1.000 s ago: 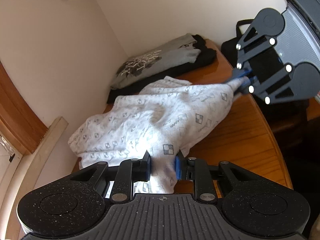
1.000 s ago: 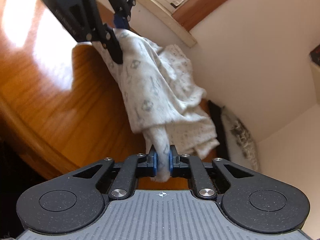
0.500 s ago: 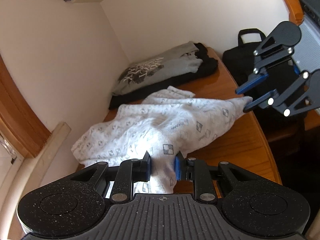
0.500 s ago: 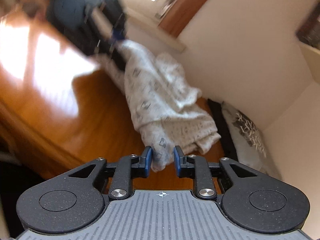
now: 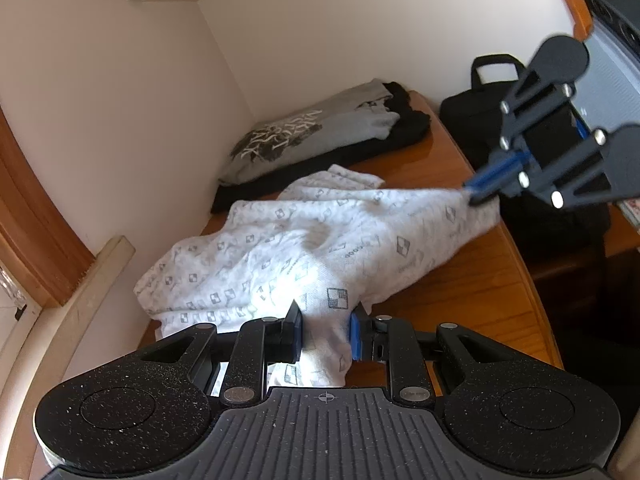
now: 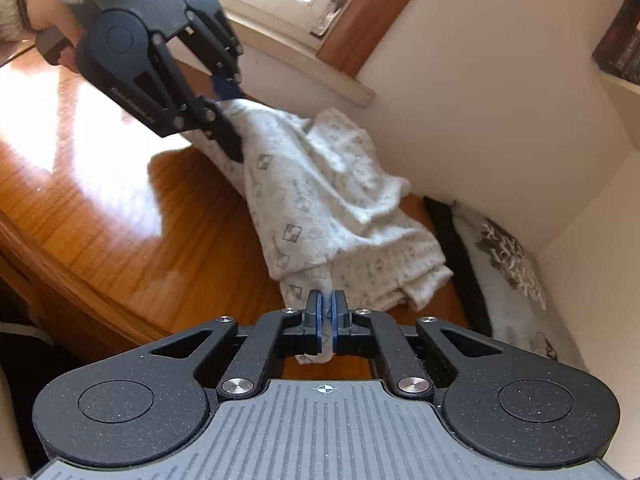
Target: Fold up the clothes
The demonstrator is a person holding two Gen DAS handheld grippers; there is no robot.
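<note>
A white patterned garment (image 5: 320, 240) lies bunched on the wooden table (image 5: 480, 288), stretched between my two grippers. My left gripper (image 5: 326, 316) is shut on a thick fold at the garment's near end. At the far right, my right gripper (image 5: 476, 192) pinches the other end. In the right wrist view the right gripper (image 6: 327, 304) is shut on a thin strip of the garment (image 6: 320, 200), which hangs through the pads. The left gripper (image 6: 234, 120) shows at the upper left of that view, clamped on the cloth.
A folded grey printed shirt on black clothes (image 5: 320, 136) lies by the corner walls, and the same clothes (image 6: 500, 264) show in the right wrist view. A black bag (image 5: 480, 120) stands beyond the table. The table edge (image 6: 80, 288) curves near. A hand (image 6: 24, 12) holds the left gripper.
My right gripper let go of the garment's end, stood open beside it, then shut on it again and rolled. The left gripper kept its hold and stayed put.
</note>
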